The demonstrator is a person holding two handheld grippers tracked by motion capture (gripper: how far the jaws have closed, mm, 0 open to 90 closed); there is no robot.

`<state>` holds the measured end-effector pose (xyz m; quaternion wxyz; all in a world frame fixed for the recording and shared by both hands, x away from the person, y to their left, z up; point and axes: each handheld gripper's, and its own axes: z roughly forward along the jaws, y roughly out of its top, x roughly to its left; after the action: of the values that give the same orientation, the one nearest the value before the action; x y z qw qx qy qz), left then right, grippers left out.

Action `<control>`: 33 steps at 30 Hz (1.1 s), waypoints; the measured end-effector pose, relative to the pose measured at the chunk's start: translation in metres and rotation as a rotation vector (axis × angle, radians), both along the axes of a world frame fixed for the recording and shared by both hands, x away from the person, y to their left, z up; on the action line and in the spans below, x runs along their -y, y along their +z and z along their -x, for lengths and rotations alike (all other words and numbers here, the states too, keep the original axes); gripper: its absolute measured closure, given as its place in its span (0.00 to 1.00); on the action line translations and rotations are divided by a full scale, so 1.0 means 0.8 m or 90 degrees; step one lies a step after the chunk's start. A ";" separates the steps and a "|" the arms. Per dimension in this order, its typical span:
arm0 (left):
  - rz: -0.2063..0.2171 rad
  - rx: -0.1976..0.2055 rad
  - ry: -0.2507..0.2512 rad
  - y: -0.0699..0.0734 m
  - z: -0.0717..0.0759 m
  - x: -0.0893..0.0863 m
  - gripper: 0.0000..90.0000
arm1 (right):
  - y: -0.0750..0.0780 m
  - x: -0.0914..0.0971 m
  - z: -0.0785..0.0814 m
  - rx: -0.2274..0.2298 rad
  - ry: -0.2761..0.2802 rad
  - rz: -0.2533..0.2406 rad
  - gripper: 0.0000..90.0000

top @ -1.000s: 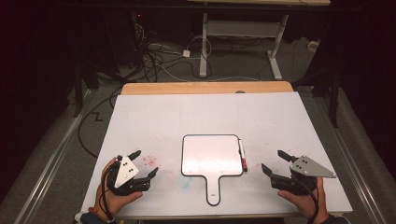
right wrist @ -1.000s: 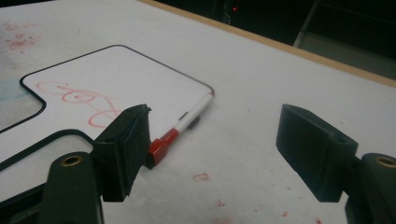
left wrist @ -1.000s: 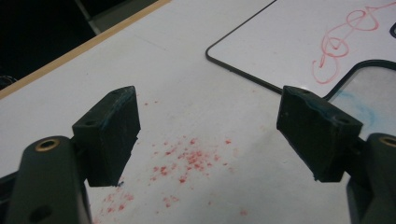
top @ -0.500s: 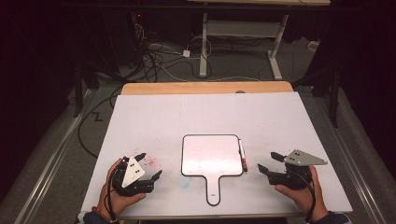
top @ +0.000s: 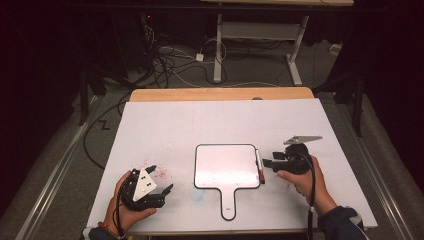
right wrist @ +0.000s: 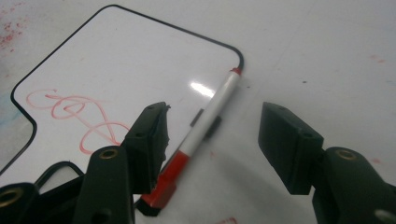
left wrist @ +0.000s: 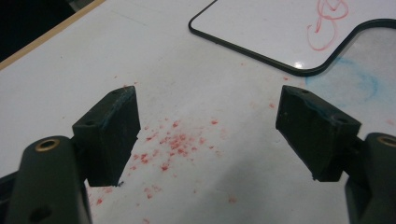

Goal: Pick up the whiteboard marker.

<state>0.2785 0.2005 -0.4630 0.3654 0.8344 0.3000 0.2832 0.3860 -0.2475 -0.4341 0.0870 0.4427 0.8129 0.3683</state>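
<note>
A small white board (top: 225, 167) with a black rim and a handle lies near the table's front middle. It bears a red scribble (right wrist: 79, 116). A white marker with a red cap (top: 259, 167) lies along the board's right edge. My right gripper (top: 268, 165) sits just right of it. Its jaws have just been closing and still stand apart. In the right gripper view (right wrist: 215, 123) the marker (right wrist: 223, 95) lies between them, close to the left jaw, with neither pad pressing on it. My left gripper (top: 161, 178) rests open and empty at the front left.
Red specks (left wrist: 173, 140) dot the white table sheet (top: 200, 125) between the left jaws, and a blue smudge (left wrist: 345, 84) lies beside the board's handle. A wooden strip (top: 220, 94) runs along the table's far edge. Cables (top: 170, 65) and desk legs stand on the floor beyond.
My right gripper has moved left to the marker and its jaws have narrowed around it. The left gripper has stayed at the front left.
</note>
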 end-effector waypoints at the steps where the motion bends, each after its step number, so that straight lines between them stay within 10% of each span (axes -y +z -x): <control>1: 0.000 -0.001 -0.001 0.000 0.000 0.000 0.23 | -0.002 -0.004 -0.006 -0.007 0.000 0.000 0.49; 13: -0.010 -0.006 -0.006 -0.002 0.001 0.000 0.23 | -0.032 -0.032 -0.047 -0.064 -0.013 0.032 0.60; 26: -0.019 -0.017 -0.013 -0.004 0.000 0.004 0.23 | -0.034 -0.033 -0.048 -0.056 0.006 0.005 0.90; 33: -0.020 -0.022 -0.017 -0.005 -0.001 0.005 0.23 | -0.030 -0.032 -0.045 -0.053 0.014 0.006 0.90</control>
<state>0.2790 0.1965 -0.4667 0.3507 0.8487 0.2909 0.2683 0.4219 -0.2216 -0.4584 0.0512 0.4479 0.8224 0.3470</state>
